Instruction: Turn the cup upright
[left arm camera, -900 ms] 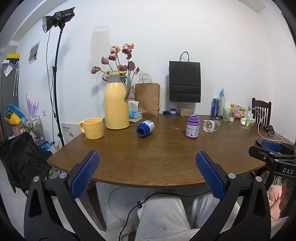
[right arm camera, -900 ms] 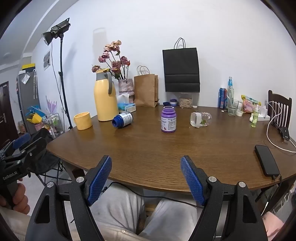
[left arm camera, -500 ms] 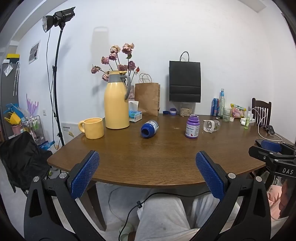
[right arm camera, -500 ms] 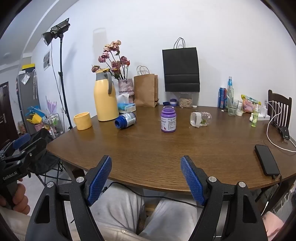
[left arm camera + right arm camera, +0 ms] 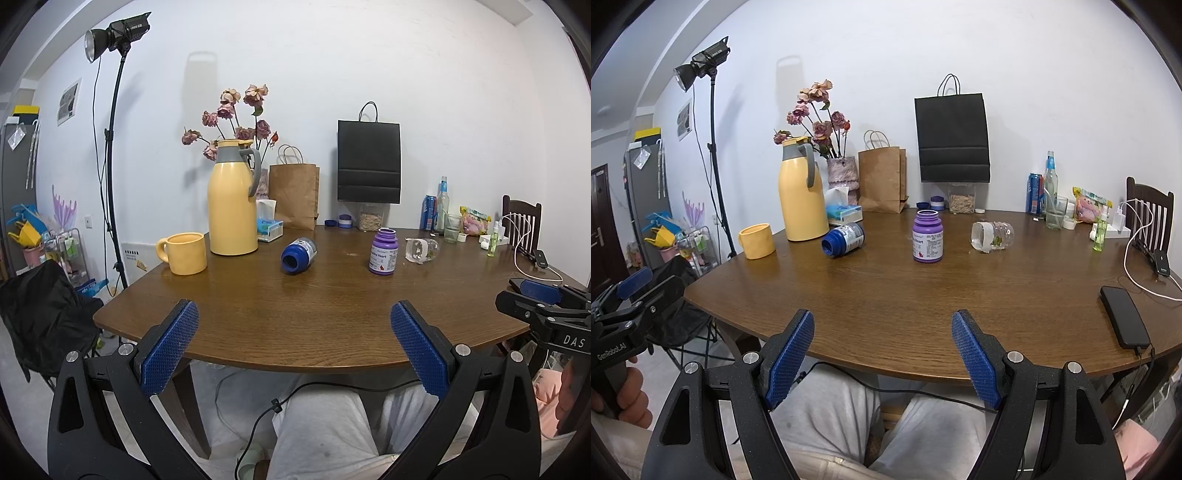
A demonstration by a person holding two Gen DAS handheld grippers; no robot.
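Note:
A blue cup-like container [image 5: 299,254] [image 5: 843,240] lies on its side mid-table, its dark mouth turned toward me. A clear jar [image 5: 422,250] [image 5: 991,236] also lies on its side further right. A yellow mug [image 5: 183,253] [image 5: 757,240] stands upright at the left. My left gripper [image 5: 293,314] is open and empty before the table's near edge, far from all of them. My right gripper [image 5: 882,321] is open and empty too, at the same near edge. Each gripper also shows at the side of the other's view.
On the wooden table [image 5: 332,314] stand a purple bottle [image 5: 927,236], a yellow thermos [image 5: 232,201], paper bags, tissues and bottles at the back. A black phone [image 5: 1124,321] with a cable lies at the right edge. A light stand and a chair stand beside the table.
The blue container has rolled a little to the right and turned its mouth more toward me. Both grippers have stayed in place, open.

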